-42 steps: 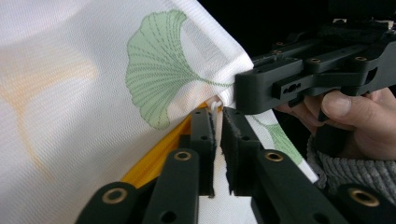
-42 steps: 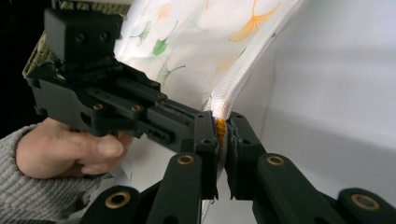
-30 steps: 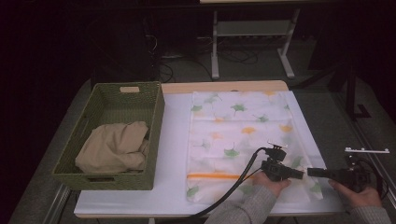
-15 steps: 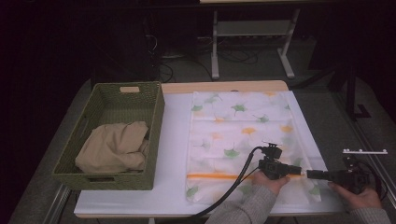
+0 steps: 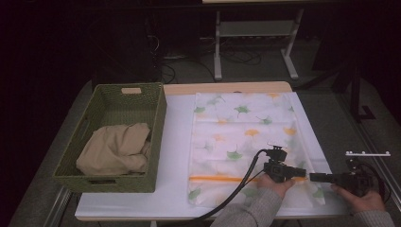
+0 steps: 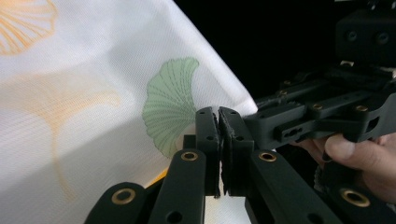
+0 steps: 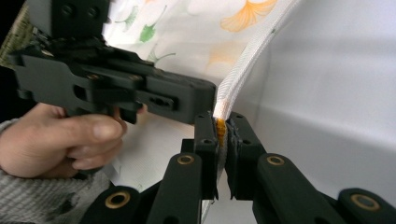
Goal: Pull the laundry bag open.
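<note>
Dim room; close-ups maybe soft.

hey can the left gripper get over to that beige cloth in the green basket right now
Probably not yet. The left gripper sits shut at the leaf-print bag's right edge, opposite the right gripper. The table between it and the beige cloth in the basket looks free.

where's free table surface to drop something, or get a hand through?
Free: the white strip between the green woven basket and the white leaf-printed mesh bag, and the near edge in front of the basket. Far edge: a thin wooden strip beyond the bag. Crowded: the bag's near right corner, where the left gripper and right gripper meet. Inside the basket lies a beige cloth.
</note>
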Motion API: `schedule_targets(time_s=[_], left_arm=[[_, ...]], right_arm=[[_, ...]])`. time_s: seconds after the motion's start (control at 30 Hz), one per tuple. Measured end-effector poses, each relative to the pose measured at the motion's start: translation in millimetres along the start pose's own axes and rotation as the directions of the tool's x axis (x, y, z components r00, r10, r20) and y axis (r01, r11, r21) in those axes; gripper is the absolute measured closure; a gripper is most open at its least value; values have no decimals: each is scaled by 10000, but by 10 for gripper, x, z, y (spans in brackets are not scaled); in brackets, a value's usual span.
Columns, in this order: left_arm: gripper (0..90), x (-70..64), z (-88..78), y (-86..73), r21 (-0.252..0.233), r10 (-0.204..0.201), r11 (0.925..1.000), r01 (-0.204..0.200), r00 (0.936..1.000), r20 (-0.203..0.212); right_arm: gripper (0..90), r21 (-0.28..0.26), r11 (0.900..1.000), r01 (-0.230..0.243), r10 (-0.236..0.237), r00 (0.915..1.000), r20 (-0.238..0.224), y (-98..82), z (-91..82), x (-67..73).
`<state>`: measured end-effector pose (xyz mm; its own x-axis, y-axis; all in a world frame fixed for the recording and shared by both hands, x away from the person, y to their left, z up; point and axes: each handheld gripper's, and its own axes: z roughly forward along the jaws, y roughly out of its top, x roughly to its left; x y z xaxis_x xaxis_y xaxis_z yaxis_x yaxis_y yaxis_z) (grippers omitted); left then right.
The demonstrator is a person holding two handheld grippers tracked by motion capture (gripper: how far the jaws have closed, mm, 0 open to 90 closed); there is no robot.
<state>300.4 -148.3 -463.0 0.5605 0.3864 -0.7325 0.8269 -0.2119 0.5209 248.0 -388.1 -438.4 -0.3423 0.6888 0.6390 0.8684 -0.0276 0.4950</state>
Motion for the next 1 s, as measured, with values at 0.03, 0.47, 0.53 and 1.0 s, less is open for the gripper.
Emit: schedule_targets(time_s=[0.03, 0.47, 0.53, 1.0], left_arm=[[857, -2, 10, -10, 101, 8, 9999, -8, 10000, -4], [894, -20, 7, -21, 312, 161, 9994, -160, 9999, -23], [895, -25, 2, -20, 295, 235, 9993, -234, 9997, -44], [898, 7, -130, -30, 572, 670, 9963, -646, 9969, -412]], right_arm=[[833, -6, 10000, -30, 30, 10000, -5, -1, -5, -5], [833, 17, 10000, 23, -24, 9998, 189, -2, -8, -12], [836, 46, 10000, 44, -45, 9996, 267, -1, -8, -4], [844, 46, 9999, 118, -121, 9973, 725, -9, -47, -30]])
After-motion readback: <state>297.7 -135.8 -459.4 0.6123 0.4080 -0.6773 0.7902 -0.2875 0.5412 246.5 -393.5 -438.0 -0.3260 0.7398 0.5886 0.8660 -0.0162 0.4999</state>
